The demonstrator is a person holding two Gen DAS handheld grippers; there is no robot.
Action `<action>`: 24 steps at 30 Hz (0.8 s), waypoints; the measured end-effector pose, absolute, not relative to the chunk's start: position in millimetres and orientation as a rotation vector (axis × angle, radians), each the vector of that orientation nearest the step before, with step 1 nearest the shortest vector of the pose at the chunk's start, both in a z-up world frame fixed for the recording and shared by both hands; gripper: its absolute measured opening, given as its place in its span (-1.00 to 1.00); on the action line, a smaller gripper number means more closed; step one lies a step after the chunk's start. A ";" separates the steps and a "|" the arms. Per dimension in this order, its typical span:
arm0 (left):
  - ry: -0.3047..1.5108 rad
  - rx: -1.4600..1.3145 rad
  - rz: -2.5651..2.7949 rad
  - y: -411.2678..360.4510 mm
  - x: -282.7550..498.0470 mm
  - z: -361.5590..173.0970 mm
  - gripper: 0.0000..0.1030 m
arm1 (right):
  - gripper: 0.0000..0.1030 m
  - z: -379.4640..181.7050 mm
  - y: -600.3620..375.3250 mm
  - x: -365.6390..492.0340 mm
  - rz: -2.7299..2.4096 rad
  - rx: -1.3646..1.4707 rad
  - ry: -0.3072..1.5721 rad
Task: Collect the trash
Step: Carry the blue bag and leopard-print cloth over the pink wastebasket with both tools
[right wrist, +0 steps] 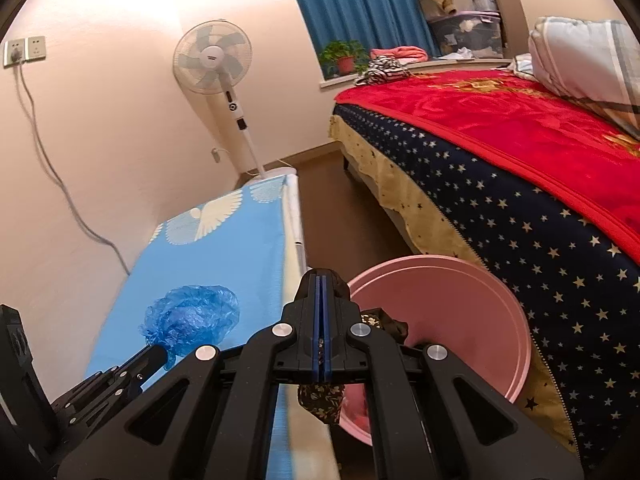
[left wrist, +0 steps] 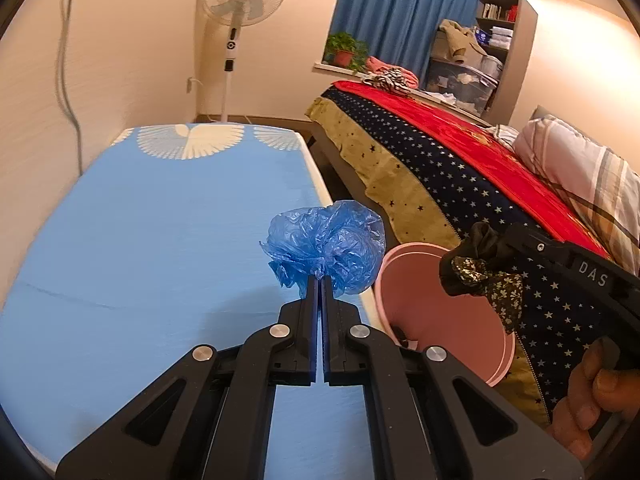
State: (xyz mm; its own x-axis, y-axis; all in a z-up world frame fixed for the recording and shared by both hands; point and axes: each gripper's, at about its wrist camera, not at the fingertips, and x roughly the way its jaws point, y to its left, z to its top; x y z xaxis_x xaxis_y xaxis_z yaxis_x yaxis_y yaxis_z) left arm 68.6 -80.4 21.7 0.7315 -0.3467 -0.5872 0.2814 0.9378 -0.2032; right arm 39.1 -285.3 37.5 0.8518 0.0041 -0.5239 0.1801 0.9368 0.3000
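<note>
Between left fingers (left wrist: 320, 280), blue bag (left wrist: 326, 246)

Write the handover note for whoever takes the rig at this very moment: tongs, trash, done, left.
Left tongs: shut on the blue bag, held above the table.
Right tongs: shut on the floral cloth, held at the pink bin rim.
Bin stands on the floor between table and bed; something dark already lies inside.
Left: drop both pieces in the bin.

Peach walls, warm light, a fan (right wrist: 212, 62) in the corner, blue curtain (left wrist: 394, 16), bed (right wrist: 520, 152) with red blanket.
</note>
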 end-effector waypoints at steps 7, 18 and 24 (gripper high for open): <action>0.677 -0.104 -0.387 -102.8 74.3 16.1 -0.97 | -0.98 33.2 -300.2 38.3 -0.141 0.352 0.548; 0.705 -0.098 -0.453 -143.8 85.6 4.3 -0.97 | -0.98 20.9 -321.5 38.9 -0.229 0.338 0.588; 0.729 -0.094 -0.487 -163.1 91.3 -4.8 -0.97 | -0.98 13.3 -330.8 39.0 -0.283 0.321 0.616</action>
State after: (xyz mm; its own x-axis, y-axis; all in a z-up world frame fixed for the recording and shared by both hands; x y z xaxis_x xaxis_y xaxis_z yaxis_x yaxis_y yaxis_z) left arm 91.3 -163.1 -4.8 0.6399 -0.4584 -0.6168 0.3942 0.8848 -0.2486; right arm 39.0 -330.8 13.3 0.7808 -0.1628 -0.6031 0.3515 0.9126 0.2087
